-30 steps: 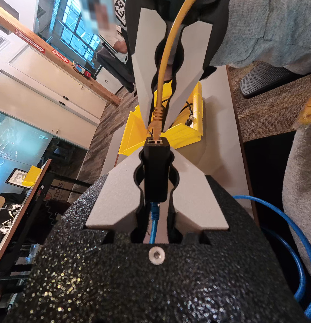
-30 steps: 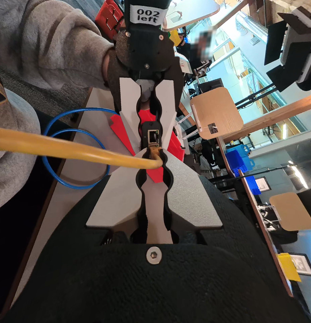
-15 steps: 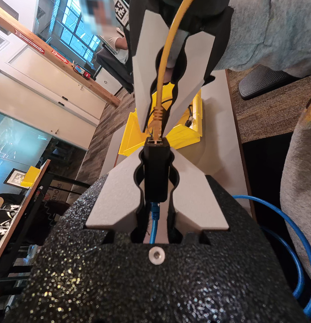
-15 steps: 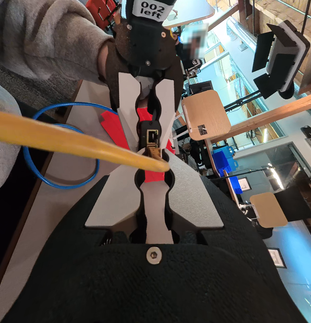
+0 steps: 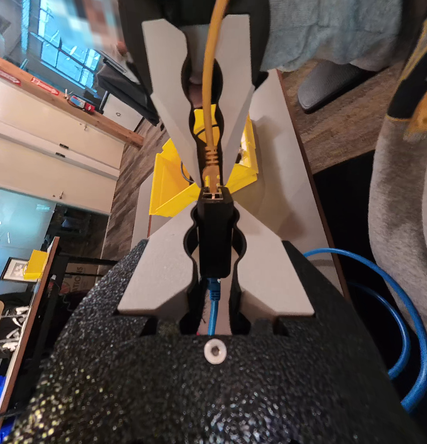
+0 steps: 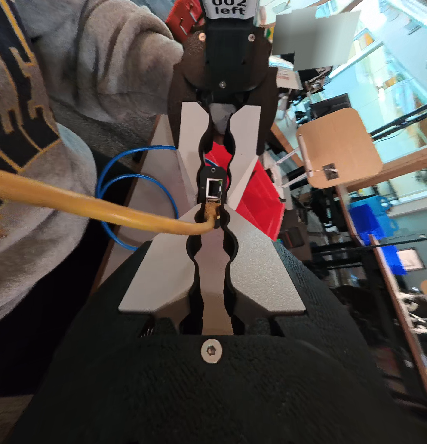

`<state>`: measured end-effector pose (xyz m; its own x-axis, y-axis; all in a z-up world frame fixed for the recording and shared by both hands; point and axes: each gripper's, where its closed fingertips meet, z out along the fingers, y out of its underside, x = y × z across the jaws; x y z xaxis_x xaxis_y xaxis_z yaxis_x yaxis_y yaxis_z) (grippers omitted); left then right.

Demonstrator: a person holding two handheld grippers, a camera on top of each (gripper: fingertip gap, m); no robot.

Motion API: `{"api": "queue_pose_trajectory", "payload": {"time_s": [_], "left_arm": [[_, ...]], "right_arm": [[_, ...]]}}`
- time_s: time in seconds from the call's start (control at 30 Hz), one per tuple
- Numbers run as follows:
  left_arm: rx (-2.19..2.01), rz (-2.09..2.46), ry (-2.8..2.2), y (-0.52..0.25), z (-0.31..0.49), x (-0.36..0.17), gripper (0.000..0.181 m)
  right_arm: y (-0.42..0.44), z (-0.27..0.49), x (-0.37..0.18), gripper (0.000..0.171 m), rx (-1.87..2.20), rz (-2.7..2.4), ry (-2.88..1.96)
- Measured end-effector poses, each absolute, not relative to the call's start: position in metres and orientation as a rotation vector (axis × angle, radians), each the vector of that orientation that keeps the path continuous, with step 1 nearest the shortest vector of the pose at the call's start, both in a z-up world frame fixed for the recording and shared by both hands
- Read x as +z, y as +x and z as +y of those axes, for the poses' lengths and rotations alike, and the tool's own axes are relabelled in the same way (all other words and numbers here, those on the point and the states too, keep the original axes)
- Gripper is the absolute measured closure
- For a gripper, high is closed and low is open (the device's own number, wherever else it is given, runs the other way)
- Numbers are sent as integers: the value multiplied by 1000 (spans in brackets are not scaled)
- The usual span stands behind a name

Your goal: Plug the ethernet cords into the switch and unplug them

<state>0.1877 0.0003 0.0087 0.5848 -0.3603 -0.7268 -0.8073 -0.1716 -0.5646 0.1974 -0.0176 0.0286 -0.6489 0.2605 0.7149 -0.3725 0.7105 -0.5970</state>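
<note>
Black switch [image 5: 214, 237]: clamped between left gripper [image 5: 214, 204] fingers, blue cord [image 5: 213, 310] at its 6 o'clock. Yellow cord plug [image 5: 212, 175]: pinched by right gripper [image 6: 211, 211] fingertips, at the switch's 12 o'clock port.

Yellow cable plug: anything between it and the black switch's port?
Nothing visible does. The right gripper holds the yellow ethernet cable's plug with its tip right at the port opening of the small black switch, which the left gripper clamps. A blue ethernet cable exits the opposite end.
</note>
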Motion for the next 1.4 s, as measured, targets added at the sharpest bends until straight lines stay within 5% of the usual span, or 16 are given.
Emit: {"api": "queue_pose_trajectory", "payload": {"time_s": [0.03, 0.4, 1.07, 1.2, 1.4], "left_arm": [[528, 996, -1765, 191, -1, 6, 160], [339, 1148, -1721, 230, -13, 0, 159], [288, 1198, -1693, 249, -33, 17, 160], [498, 1043, -1786, 185, -53, 31, 160], [612, 771, -1708, 146, -65, 79, 160]], "right_arm": [[201, -19, 26, 161, 977, -2104, 79], [241, -28, 21, 158, 1394, -2347, 66], [263, -41, 40, 161, 1308, -2287, 218], [298, -11, 91, 162, 1506, -2105, 250], [254, 83, 144, 161, 1114, -1611, -150]]}}
